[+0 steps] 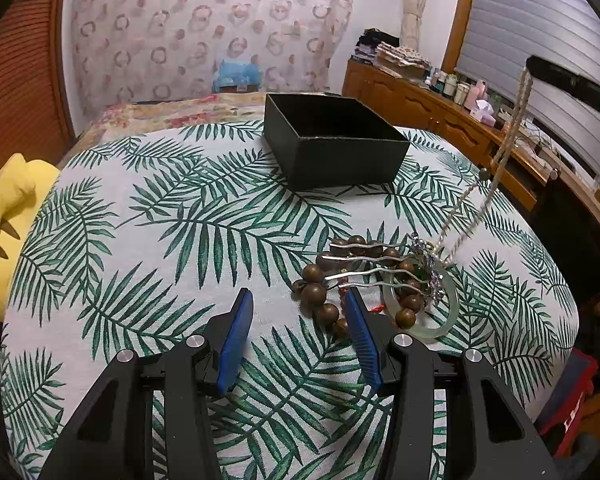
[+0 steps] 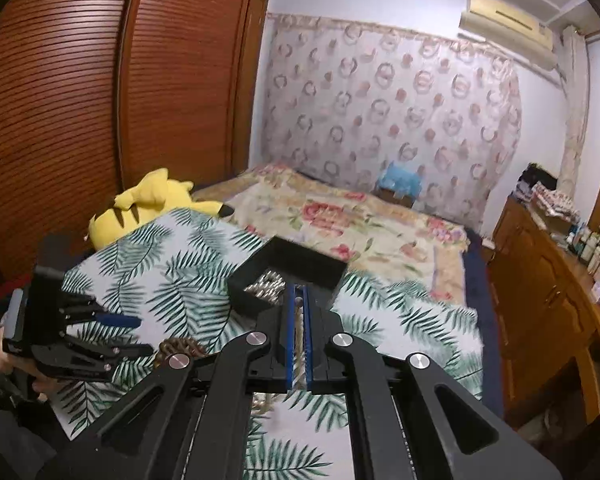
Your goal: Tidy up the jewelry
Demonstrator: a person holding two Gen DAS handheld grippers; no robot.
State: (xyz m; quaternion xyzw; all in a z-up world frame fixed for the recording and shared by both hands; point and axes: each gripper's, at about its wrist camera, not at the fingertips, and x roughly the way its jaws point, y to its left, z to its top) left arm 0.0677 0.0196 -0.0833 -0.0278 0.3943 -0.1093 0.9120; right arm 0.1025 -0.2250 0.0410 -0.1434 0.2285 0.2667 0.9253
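Observation:
A black open box (image 1: 332,140) stands at the far middle of the leaf-print table; in the right wrist view (image 2: 288,276) something silvery lies inside it. A pile of jewelry lies near my left gripper: a brown wooden bead bracelet (image 1: 324,292), a silver hair comb (image 1: 380,268) and a pale green bangle (image 1: 444,312). My left gripper (image 1: 298,312) is open and empty just left of the pile. My right gripper (image 2: 299,304) is shut on a pearl necklace (image 1: 496,168), which hangs from it down to the pile.
A yellow plush toy (image 1: 8,220) sits off the table's left edge. A bed (image 2: 340,216) lies beyond the table. A wooden dresser (image 1: 440,108) with bottles runs along the right. Bare tablecloth (image 1: 140,240) spreads to the left.

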